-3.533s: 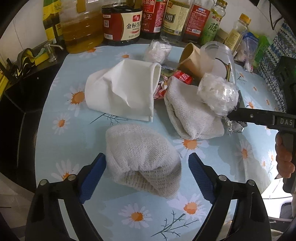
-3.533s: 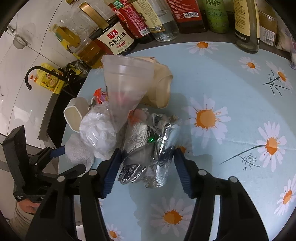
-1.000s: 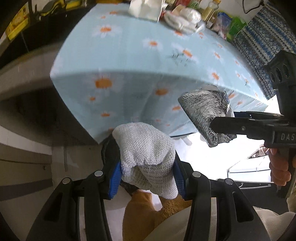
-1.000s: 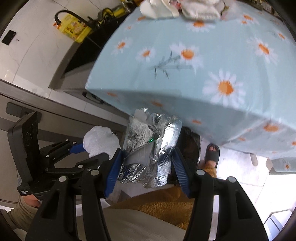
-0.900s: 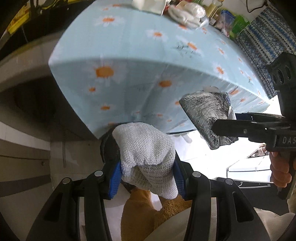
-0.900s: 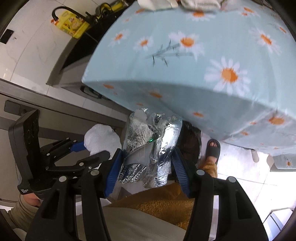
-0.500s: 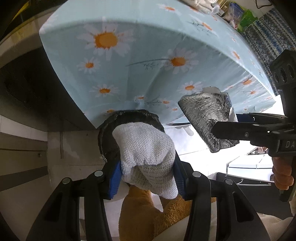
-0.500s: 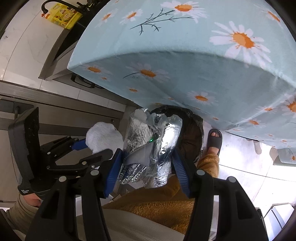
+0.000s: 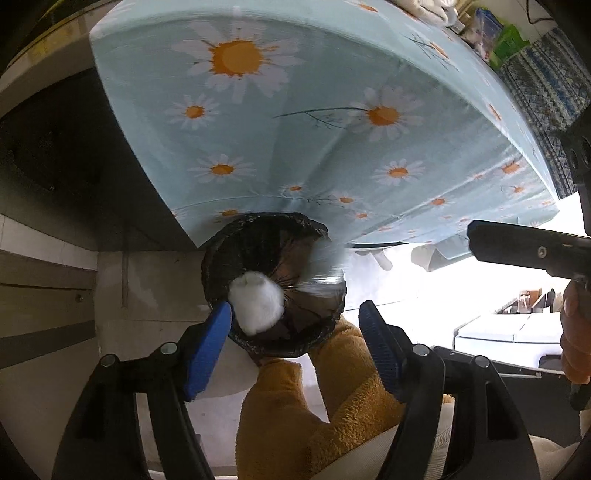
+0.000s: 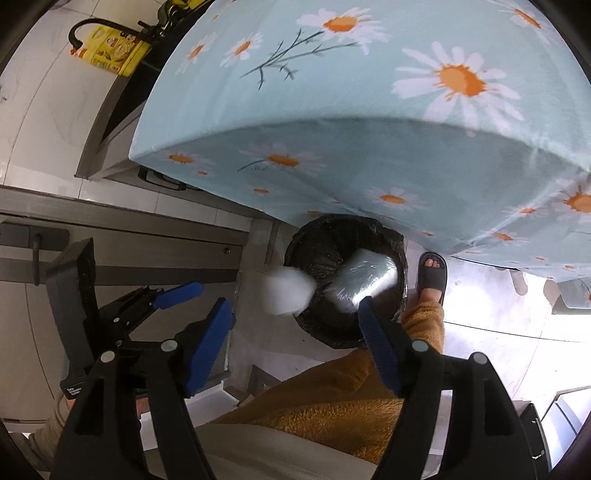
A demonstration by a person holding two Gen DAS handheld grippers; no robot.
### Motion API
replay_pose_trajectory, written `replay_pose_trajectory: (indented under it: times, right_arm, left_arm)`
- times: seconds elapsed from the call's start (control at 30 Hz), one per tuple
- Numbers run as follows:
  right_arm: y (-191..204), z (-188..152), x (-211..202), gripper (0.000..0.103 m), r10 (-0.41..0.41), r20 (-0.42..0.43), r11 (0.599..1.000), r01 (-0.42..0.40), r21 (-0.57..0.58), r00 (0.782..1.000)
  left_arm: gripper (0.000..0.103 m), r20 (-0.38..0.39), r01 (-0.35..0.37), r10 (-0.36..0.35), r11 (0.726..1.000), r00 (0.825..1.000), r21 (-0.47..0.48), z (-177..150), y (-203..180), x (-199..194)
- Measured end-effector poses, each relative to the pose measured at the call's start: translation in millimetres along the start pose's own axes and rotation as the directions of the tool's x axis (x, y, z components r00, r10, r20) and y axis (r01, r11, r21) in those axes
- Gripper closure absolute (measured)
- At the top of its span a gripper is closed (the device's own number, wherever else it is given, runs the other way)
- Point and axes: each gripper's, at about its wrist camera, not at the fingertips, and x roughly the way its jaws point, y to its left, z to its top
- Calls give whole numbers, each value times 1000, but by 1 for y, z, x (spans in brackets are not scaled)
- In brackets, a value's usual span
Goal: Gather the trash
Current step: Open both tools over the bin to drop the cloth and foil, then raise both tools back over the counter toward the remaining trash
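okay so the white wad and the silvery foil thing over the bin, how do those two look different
The white wad is matte, soft and roundish; the foil wrapper is shiny, silvery and more blocky. From the right wrist view the wad overlaps the left rim of the black-lined bin, while the foil sits over the bin's opening. Both are blurred, and neither is held: the left gripper and right gripper are open.

No lettering here is sharp enough to read.

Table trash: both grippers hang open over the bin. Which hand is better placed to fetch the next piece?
Probably right: in the left wrist view the leftover pile lies toward the right gripper.
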Motion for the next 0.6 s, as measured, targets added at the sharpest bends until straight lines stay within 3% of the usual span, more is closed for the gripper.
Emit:
replay_pose_trajectory:
  times: [0.6]
  right_arm:
    - [-2, 1, -27, 32, -4, 60, 1000, 4, 2, 998]
  left_arm:
    - [34, 50, 0, -1, 1000, 999, 11, 14, -5, -28]
